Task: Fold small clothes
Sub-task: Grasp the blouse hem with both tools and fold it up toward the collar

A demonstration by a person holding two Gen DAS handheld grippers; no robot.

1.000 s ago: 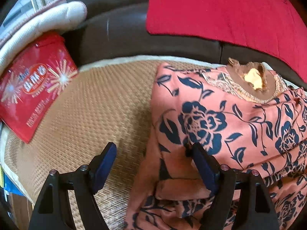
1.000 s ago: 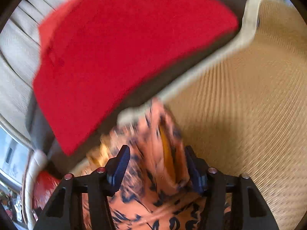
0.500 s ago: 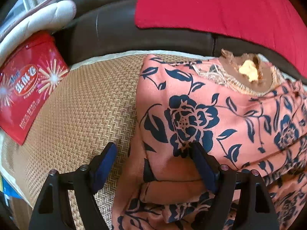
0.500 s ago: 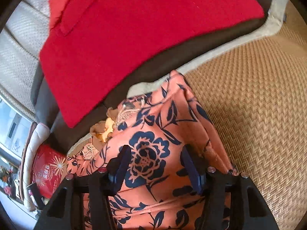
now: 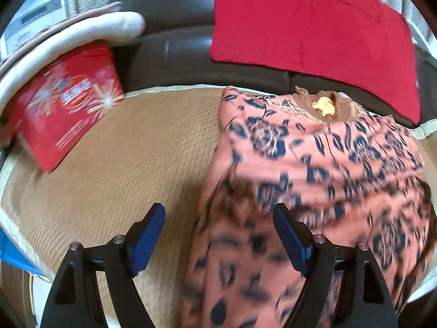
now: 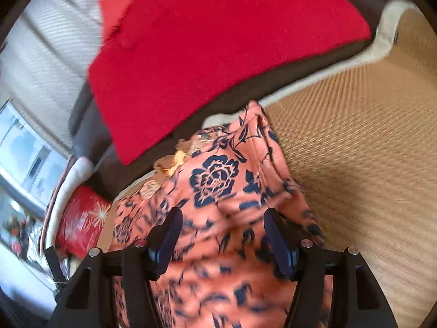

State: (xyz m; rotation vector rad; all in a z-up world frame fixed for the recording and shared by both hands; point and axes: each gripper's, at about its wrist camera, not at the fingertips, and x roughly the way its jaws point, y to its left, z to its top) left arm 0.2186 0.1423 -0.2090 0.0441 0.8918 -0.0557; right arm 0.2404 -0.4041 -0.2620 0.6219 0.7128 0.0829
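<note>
salmon floral garment (image 5: 314, 169) lies on the woven mat (image 5: 136, 164) of the sofa seat, neckline (image 5: 325, 104) toward the dark sofa back (image 5: 169, 52), already narrowed by side folds, looks like. red cloth (image 5: 314, 22) draped over the backrest just behind it, red packet (image 5: 68, 101) well off to the garment's left side, against a pale cushion (image 5: 82, 32).

left gripper (image 5: 220, 235) wide open, nothing held; its left pad is over bare mat, right pad over the garment's left edge. can't tell if it touches cloth, frame is blurred. right gripper (image 6: 222, 239) also open, a bit narrower, both pads over the fabric (image 6: 218, 180) mid-body; nothing visibly pinched, contact unclear.

step in hand, my read: getting set for the next fold, probably hem up to neckline. to do it well: take both lower corners at matching height, one per gripper, pinch all layers so the tucked side panels don't slip out, lift low and carry evenly toward the collar, lay edge flush, then smooth. thin slippery cloth, likely to slide on itself; the mat weave may grab it.

pose: both grippers point forward toward the backrest, angled down at the seat, left at the garment's left margin, right over its middle-right, the right view rolled somewhat.
</note>
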